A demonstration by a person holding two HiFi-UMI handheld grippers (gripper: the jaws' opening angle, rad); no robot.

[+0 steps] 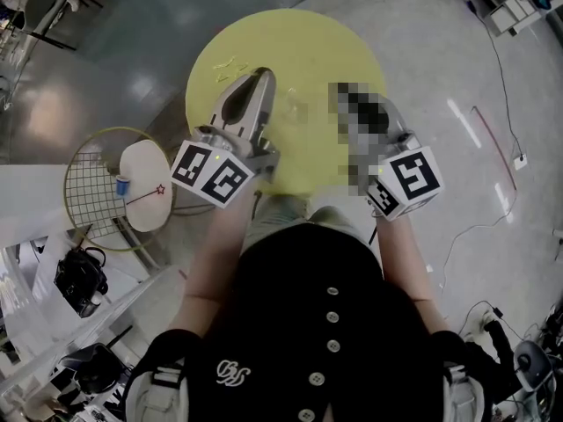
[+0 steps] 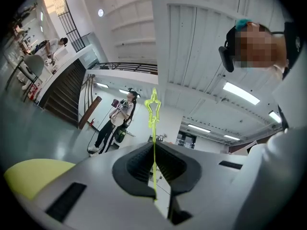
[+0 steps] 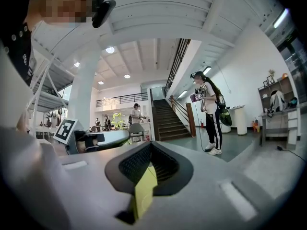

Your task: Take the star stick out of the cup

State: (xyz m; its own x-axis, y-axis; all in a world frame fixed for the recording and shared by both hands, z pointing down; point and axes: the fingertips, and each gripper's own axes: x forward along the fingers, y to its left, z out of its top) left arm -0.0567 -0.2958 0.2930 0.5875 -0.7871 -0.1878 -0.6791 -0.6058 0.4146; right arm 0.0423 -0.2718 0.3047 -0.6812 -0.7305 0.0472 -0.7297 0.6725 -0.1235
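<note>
- Left gripper (image 2: pixel 154 150)?
- You had it clamped on the yellow-green star stick (image 2: pixel 153 110), with the star poking out past the tips.
- Right gripper (image 3: pixel 148 153)?
- Jaws together, nothing gripped.
- Cup?
- A faint clear cup (image 1: pixel 296 106) sat on the yellow table (image 1: pixel 299 47), between your two grippers, apart from the stick.
</note>
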